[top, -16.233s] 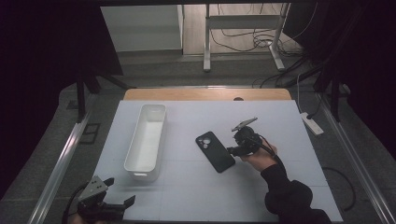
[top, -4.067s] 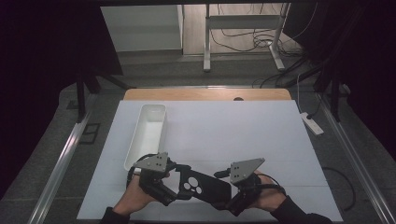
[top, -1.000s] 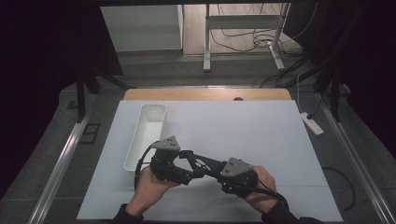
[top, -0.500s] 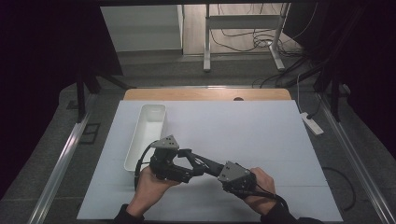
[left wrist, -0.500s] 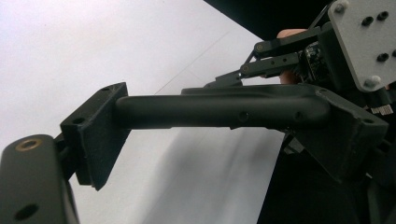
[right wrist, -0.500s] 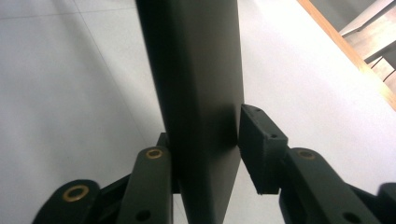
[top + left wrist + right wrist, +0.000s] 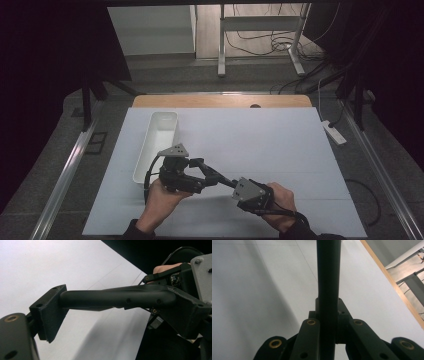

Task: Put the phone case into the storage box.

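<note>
The white table top (image 7: 270, 140) has plenty of bare surface. Everything right of the white tray (image 7: 160, 140) is free as far as the table's right edge, and so is the strip beyond the tray up to the wooden border (image 7: 220, 101). The tray lies lengthwise, running away from the person. Its left wall is near the table's left edge, so there is little room on that side.

The black phone case (image 7: 220, 179) is held off the table, just right of the tray's near end, and bridges the two claws. Its long axis runs from the tray's near corner down and to the right, towards the person's right hand (image 7: 282, 197).

In the left gripper view the case (image 7: 112, 298) shows edge-on as a slim dark bar crossing the picture almost level. In the right gripper view its edge (image 7: 328, 277) stands straight up the middle, pointing along the jaws.

The left gripper (image 7: 210, 175), just right of the tray's near end, grips the case with its jaws set wide. One pad (image 7: 50, 312) lies flat against the case's end, and the other pad is hard to make out.

The right gripper (image 7: 234, 184), farther right of the tray, has just been closing. Its jaws are now narrow and pinch the thin case between them
</note>
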`<state>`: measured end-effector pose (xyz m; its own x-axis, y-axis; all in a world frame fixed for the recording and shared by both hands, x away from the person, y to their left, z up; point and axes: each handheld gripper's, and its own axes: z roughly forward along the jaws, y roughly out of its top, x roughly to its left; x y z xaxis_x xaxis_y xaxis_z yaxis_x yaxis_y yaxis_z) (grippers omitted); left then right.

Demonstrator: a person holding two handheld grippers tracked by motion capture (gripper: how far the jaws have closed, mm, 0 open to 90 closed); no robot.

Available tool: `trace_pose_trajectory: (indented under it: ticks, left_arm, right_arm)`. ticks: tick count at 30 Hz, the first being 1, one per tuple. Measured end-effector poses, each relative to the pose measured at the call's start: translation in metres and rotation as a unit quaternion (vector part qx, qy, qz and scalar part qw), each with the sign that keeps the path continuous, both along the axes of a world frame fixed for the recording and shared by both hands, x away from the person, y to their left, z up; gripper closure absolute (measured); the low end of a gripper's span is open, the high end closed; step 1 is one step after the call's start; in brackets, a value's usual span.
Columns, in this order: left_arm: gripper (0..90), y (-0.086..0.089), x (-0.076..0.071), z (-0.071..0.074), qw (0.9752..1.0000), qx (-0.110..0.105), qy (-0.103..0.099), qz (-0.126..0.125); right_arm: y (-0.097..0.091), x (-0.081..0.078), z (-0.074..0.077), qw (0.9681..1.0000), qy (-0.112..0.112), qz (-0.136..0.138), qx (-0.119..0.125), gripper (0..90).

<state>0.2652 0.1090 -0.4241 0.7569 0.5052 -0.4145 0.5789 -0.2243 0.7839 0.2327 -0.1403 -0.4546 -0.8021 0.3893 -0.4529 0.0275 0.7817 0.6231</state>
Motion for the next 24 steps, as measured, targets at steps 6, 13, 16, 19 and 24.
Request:
trace_pose_trajectory:
  ticks: [6, 13, 16, 19, 24]
  left_arm:
    - [8.3, 0.0, 0.002, -0.004, 0.9999, 0.01, -0.004, -0.001]
    - [3.6, 0.003, 0.0, -0.005, 0.9985, 0.041, -0.037, 0.001]
    - [2.5, 0.004, -0.001, -0.006, 0.9978, 0.048, -0.045, -0.001]
    - [1.6, 0.007, -0.002, -0.006, 0.9968, 0.056, -0.057, -0.003]
    - [0.1, 0.009, -0.004, -0.006, 0.9948, 0.067, -0.076, -0.005]
  right_arm:
    - [-0.005, 0.006, 0.001, 0.9984, 0.049, -0.005, 0.028, 85.1]
    - [-0.013, 0.016, 0.002, 0.9899, 0.125, -0.003, 0.067, 85.0]
    - [-0.016, 0.018, 0.002, 0.987, 0.145, 0.003, 0.07, 85.0]
    - [-0.017, 0.019, 0.003, 0.9839, 0.162, 0.009, 0.075, 84.9]
    - [-0.02, 0.021, 0.003, 0.9794, 0.18, 0.019, 0.089, 84.9]
